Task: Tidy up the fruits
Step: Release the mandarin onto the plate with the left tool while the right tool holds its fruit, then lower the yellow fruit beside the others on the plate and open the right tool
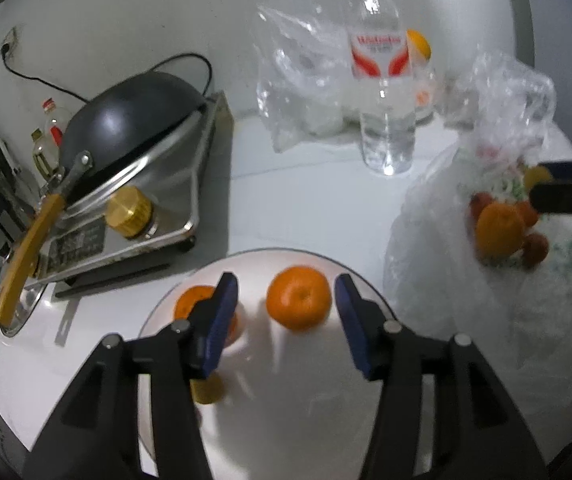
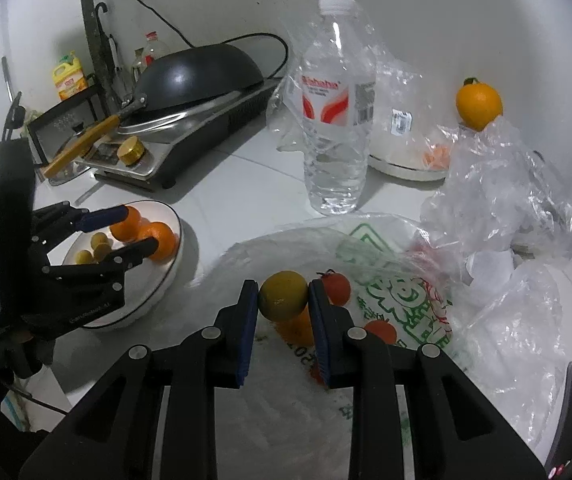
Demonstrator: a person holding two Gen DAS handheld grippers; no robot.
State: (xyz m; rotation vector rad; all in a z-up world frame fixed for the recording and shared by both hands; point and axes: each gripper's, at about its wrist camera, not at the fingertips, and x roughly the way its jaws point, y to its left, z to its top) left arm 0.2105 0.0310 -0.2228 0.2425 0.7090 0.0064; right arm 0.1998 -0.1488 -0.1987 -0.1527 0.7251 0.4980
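Two mandarins lie on the white plate (image 1: 246, 420) in the left wrist view. The left gripper (image 1: 286, 300) stands over the plate with its fingers apart; one mandarin (image 1: 298, 297) sits between them, clear of both pads, and reads as released. A second mandarin (image 1: 196, 304) lies partly behind the left finger. A small yellowish fruit (image 1: 206, 394) shows near it. Judgement: this hand has finished a drop and must lift clear of the plate.

In the right wrist view, the right gripper (image 2: 284, 300) is clamped on a yellow-green citrus (image 2: 283, 295) just above the printed plastic bag (image 2: 397, 300) on the worktop (image 2: 246, 168). Red tomatoes (image 2: 337, 286) and another orange fruit (image 2: 297, 326) remain on the bag. Judgement: the pick is made; the next move calls for a carry leftward to the plate, once the left gripper is out of the way.
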